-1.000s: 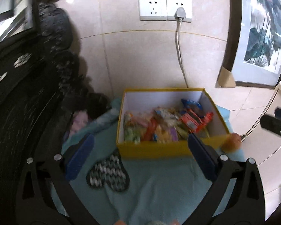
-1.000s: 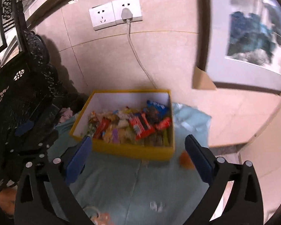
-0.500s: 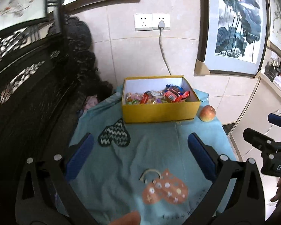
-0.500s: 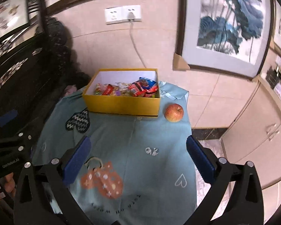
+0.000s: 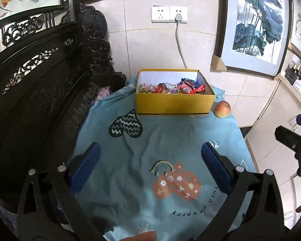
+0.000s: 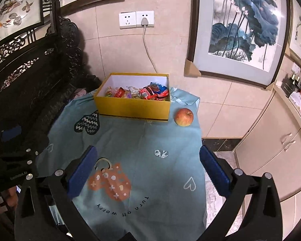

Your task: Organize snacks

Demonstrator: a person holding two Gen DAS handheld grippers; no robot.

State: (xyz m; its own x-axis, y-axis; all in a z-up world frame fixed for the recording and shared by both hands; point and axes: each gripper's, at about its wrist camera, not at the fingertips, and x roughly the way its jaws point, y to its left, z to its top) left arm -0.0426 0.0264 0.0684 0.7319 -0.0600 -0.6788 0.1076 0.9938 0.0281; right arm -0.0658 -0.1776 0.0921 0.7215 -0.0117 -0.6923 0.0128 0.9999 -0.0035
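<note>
Left wrist view: your left gripper (image 5: 150,168) hangs released, jaws wide with nothing between them, over the near half of the blue cloth (image 5: 170,140). The yellow box (image 5: 173,102) sits at twelve o'clock at the far edge of the table, close to the tiled wall, and the snacks (image 5: 171,88) lie heaped inside it. An apple (image 5: 222,108) rests on the cloth just beside the box's front right corner, at about one o'clock; whether it touches the box you cannot tell. The right gripper's body shows at three o'clock, off the table edge.

Right wrist view: your right gripper (image 6: 148,170) is also released and empty, jaws spread, above the orange mitten print. Here the box (image 6: 133,108) lies at eleven to twelve o'clock and the apple (image 6: 184,116) at one o'clock, clearly apart from the box wall in this view. The packets sit in a loose pile, the red ones toward the right end.

No loose snack shows on the cloth, so the sorting likely happens inside the box. Judging from this, bring one gripper in from above the open top, clear of the front wall, and pinch a single packet by its edge. Steady the box with the other gripper if it slides on the cloth. Keep clear of the apple; it could roll off the right edge.
</note>
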